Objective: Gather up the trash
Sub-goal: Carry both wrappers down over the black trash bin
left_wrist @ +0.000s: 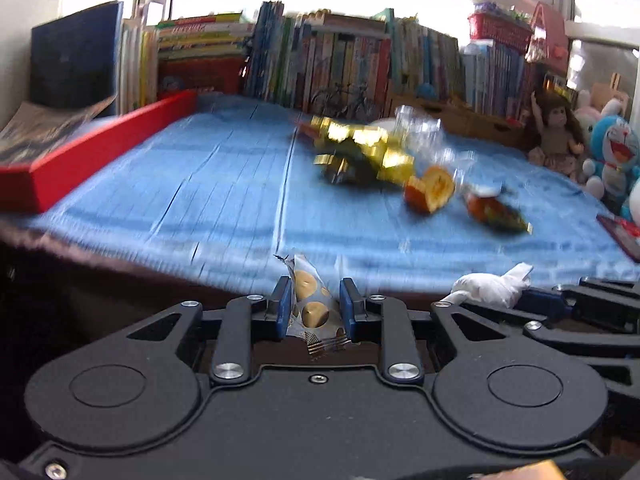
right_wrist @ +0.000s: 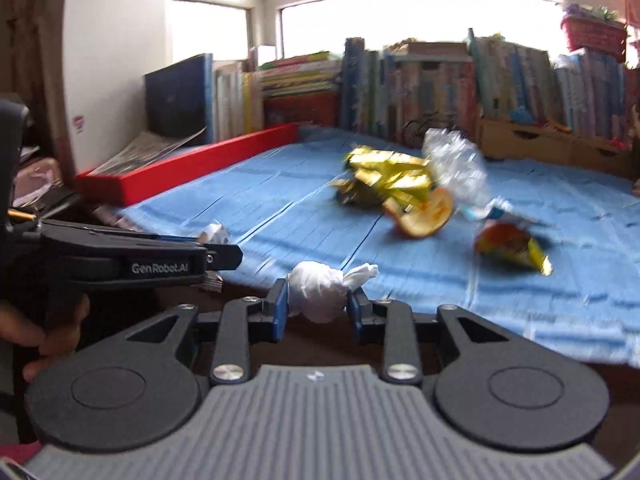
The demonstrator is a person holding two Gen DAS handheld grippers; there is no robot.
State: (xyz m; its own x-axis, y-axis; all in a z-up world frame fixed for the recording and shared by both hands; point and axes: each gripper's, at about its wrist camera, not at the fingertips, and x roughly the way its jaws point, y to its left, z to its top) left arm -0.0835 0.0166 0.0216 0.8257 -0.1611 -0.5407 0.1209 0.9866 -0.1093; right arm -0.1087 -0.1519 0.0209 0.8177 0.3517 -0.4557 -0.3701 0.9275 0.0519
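Note:
My left gripper (left_wrist: 315, 304) is shut on a clear snack wrapper (left_wrist: 310, 300) printed with brown discs, held just off the near edge of the blue mat (left_wrist: 208, 184). My right gripper (right_wrist: 318, 306) is shut on a crumpled white tissue ball (right_wrist: 320, 290); that tissue (left_wrist: 492, 286) also shows at the right in the left wrist view. On the mat lie a gold foil wrapper (right_wrist: 390, 180), an orange peel (right_wrist: 428, 216), a crushed clear plastic bottle (right_wrist: 456, 168) and an orange-yellow snack packet (right_wrist: 512, 248). The left gripper (right_wrist: 224, 258) appears side-on in the right wrist view.
A long red box (left_wrist: 92, 160) borders the mat's left side. Rows of books (left_wrist: 340, 56) stand along the back under a window. A doll (left_wrist: 556, 136) and blue plush toys (left_wrist: 616, 152) sit at the right. A hand (right_wrist: 40, 332) holds the left gripper's handle.

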